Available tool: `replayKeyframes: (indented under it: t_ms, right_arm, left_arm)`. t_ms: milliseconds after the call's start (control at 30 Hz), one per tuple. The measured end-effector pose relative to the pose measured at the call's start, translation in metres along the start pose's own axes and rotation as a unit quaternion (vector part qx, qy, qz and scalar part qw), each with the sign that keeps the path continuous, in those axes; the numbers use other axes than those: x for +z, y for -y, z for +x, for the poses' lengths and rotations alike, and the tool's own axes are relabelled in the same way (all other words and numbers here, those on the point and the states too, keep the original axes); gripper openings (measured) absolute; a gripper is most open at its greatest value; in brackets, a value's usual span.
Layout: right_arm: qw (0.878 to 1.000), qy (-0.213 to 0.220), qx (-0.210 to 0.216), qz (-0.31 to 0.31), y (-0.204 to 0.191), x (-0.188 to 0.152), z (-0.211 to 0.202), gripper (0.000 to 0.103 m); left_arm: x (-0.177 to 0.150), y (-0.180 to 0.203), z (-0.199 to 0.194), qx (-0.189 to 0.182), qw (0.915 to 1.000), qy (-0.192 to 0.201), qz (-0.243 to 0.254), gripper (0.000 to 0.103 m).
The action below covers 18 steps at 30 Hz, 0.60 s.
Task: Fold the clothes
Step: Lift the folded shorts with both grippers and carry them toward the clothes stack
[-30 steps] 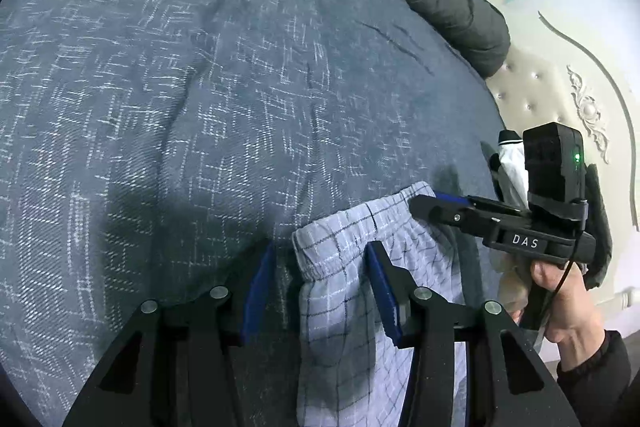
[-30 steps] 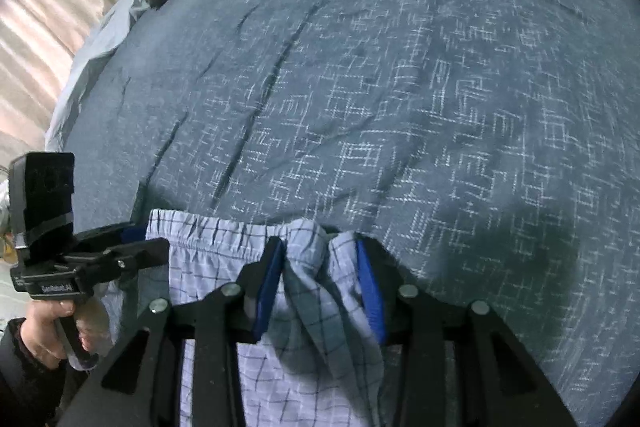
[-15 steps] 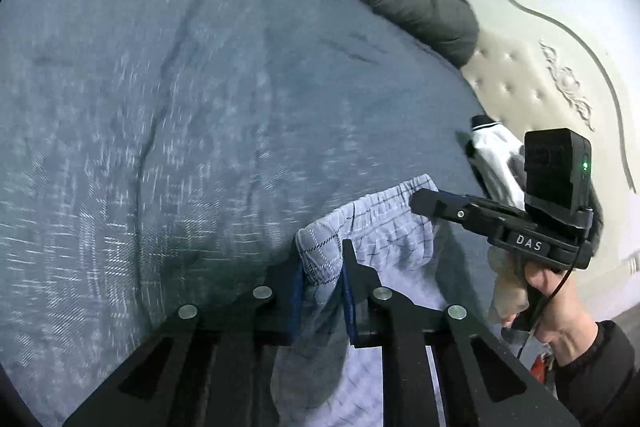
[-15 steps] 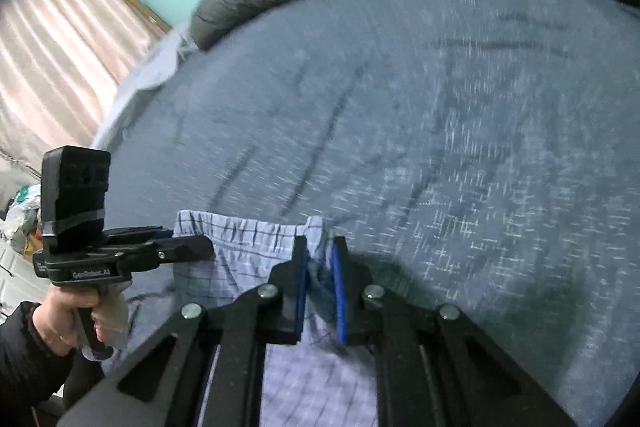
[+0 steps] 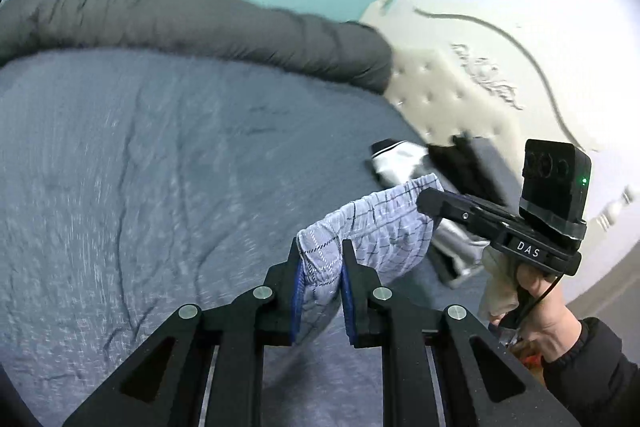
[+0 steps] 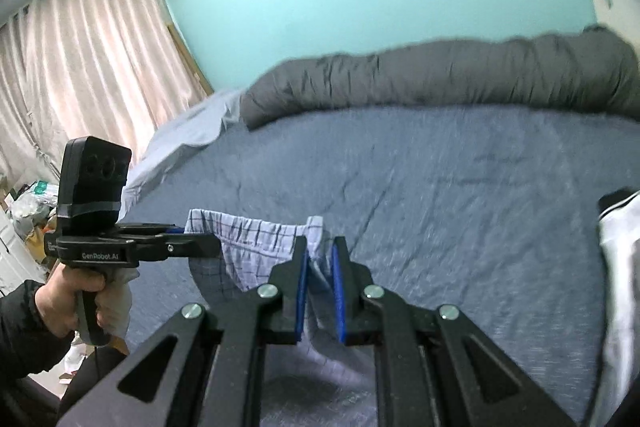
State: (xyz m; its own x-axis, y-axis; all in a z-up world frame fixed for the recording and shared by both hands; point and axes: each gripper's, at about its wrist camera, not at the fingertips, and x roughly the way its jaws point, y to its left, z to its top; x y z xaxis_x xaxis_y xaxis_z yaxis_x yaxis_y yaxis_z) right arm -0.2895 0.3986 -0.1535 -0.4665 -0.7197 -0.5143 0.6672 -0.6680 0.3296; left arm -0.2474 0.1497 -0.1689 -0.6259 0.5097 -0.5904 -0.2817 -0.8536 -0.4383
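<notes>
Low in both frames, the left gripper [image 5: 320, 269] and right gripper [image 6: 320, 267] each pinch a waistband corner of the shorts [image 5: 384, 231], held above the bed [image 5: 160, 167]. Both bites look shallow — a tug could slip one corner free, I'd judge.

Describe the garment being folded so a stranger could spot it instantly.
Start at the wide blue-grey bed. Just above its near side hangs a pair of light blue checked shorts, pinched at the waistband by the left gripper and right gripper. Unlike the white and black clothes behind, it has thin dark grid lines.
</notes>
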Motion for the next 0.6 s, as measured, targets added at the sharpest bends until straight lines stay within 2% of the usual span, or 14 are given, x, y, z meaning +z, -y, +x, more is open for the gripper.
replayKeyframes:
  t_ms: [333,600]
  right_arm:
    - [0.997,0.073,-0.027,-0.013,-0.018,0.040,-0.124,0.011]
    - [0.993,0.100,-0.062,-0.016,-0.019,0.044,-0.219,0.011]
  left_arm:
    - [0.049,0.114,-0.049,-0.034,0.9964,0.029,0.072,0.017]
    - [0.060,0.209,-0.065,-0.076,0.9883,0.036,0.127,0.017]
